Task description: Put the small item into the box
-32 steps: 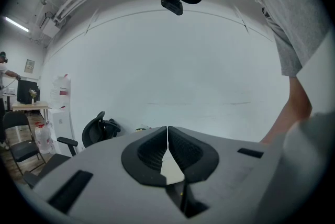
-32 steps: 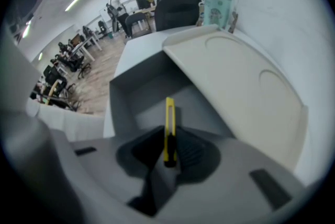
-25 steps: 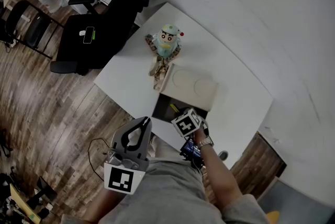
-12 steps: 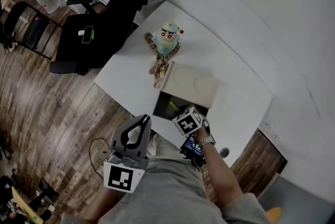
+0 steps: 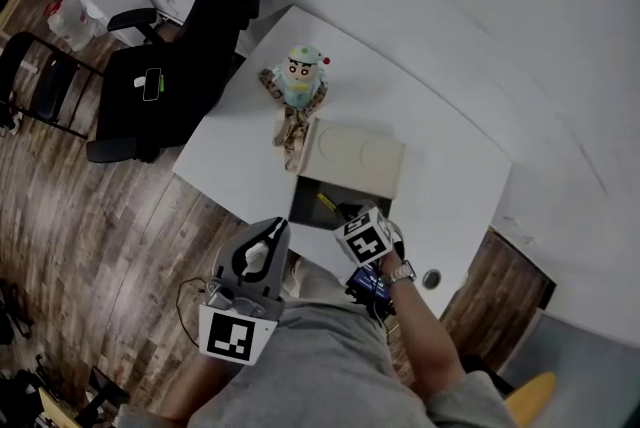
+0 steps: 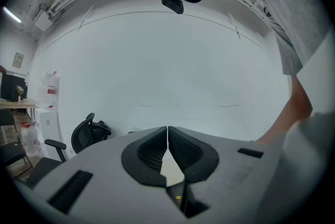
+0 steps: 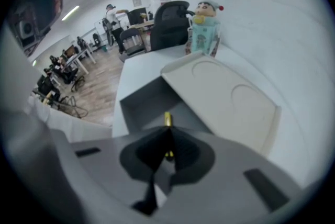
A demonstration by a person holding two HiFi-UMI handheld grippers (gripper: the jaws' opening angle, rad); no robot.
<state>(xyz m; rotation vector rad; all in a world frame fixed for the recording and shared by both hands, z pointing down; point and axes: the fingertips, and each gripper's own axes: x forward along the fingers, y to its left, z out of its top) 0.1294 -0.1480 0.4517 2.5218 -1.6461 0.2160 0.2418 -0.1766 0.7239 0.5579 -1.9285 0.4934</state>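
An open cardboard box (image 5: 310, 196) sits at the near edge of the white table (image 5: 450, 186), with its pale lid (image 5: 355, 154) folded back. My right gripper (image 5: 352, 216) hangs over the box's near side, under its marker cube. In the right gripper view the right gripper (image 7: 168, 129) is shut on a small yellow item (image 7: 167, 118), which pokes out past the tips above the dark box interior (image 7: 144, 102). My left gripper (image 5: 270, 231) is held left of the box, off the table edge. Seen in its own view, the left gripper (image 6: 167, 129) is shut on nothing.
A cartoon doll (image 5: 298, 76) sits on a patterned cloth behind the box, and appears as the doll (image 7: 205, 26) in the right gripper view. A black office chair (image 5: 170, 66) with a phone on its seat stands left of the table. Wooden floor lies around.
The head view has shifted, so the table sits a little further left and up. Both grippers stay where they were relative to the box.
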